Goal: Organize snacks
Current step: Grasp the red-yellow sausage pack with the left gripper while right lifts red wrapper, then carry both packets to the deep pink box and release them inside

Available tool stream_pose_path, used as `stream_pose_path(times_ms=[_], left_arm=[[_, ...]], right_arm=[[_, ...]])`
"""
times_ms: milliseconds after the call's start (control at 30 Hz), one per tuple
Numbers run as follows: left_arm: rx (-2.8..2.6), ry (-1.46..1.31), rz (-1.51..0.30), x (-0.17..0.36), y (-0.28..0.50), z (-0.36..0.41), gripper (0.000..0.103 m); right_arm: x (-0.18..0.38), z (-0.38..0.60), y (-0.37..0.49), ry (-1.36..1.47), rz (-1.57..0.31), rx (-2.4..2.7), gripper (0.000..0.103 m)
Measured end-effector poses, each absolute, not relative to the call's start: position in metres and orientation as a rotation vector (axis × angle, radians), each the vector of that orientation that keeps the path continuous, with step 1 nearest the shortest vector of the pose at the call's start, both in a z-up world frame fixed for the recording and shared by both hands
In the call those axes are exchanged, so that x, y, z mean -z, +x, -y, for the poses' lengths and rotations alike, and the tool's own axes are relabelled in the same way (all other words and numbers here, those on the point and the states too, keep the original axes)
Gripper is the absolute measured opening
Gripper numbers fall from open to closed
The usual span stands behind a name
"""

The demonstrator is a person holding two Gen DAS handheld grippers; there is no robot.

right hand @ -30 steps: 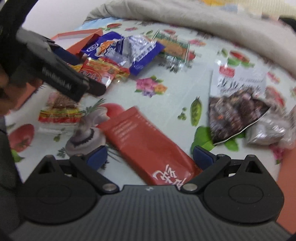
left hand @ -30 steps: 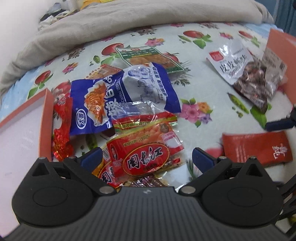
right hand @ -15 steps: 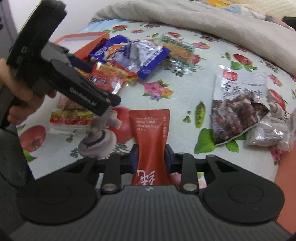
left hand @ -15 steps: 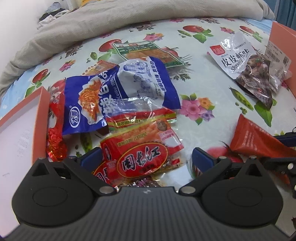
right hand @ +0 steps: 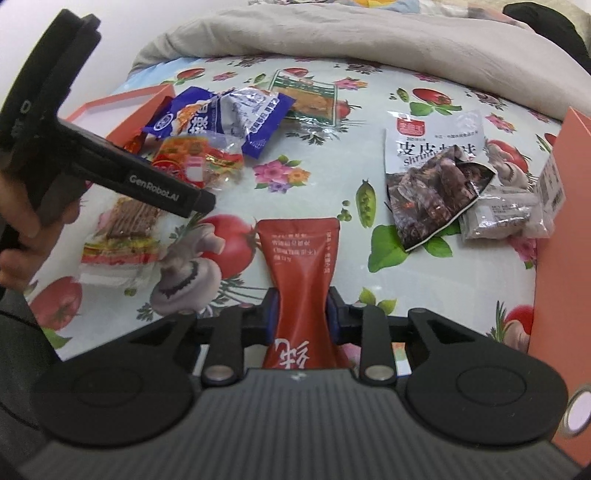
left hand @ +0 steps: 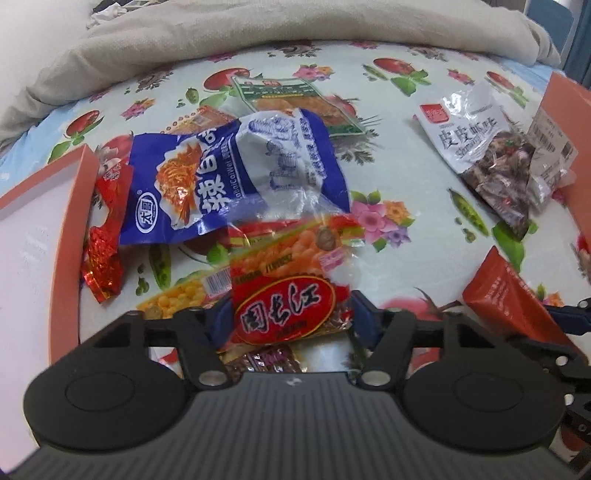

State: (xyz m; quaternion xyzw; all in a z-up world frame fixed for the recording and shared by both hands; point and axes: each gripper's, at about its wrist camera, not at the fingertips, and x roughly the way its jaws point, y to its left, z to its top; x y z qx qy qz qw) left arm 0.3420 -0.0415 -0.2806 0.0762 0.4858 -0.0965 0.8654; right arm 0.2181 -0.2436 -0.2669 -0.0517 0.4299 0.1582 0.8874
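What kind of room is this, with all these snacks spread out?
Probably a bedroom. The snack packets lie on a flower-and-fruit printed sheet that looks like a bed's, and a rumpled beige blanket is bunched along its far side.

Bare floral sheet (right hand: 325, 206) lies open down the bed's middle, between the blue packet (left hand: 236, 173) heap and the shrimp bag (right hand: 436, 173). Orange box walls (right hand: 561, 258) block both sides; the bunched blanket (left hand: 295, 33) closes the far end.
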Motion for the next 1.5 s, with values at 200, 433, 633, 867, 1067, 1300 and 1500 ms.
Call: stream_pose_path(times_ms=[200,433,633,867,1067,1300,1500], left_arm=[[0.201,0.097,-1.002,0.273,0.335,0.038,0.063],[0.191,0.018,-0.964,0.248,0.325,0.036,0.063],[0.165,-0.053,-0.939,0.225,0.313,0.036,0.063],[0.179,-0.127,-0.893,0.193,0.300,0.039,0.063],[0.211,-0.100,-0.876,0.170,0.293,0.057,0.063],[0.231,-0.104,-0.860,0.143,0.283,0.077,0.063],[0.239,-0.120,-0.830,0.109,0.276,0.094,0.063]], right_arm=[[0.261,0.252,0.216,-0.077,-0.881,-0.279,0.030],[0.247,0.264,0.211,-0.014,-0.867,-0.219,0.030],[0.237,0.273,0.207,0.048,-0.868,-0.158,0.030],[0.225,0.279,0.199,0.094,-0.849,-0.136,0.030],[0.201,0.293,0.193,0.124,-0.816,-0.106,0.030],[0.164,0.304,0.189,0.117,-0.771,-0.099,0.030],[0.124,0.311,0.184,0.103,-0.702,-0.115,0.030]])
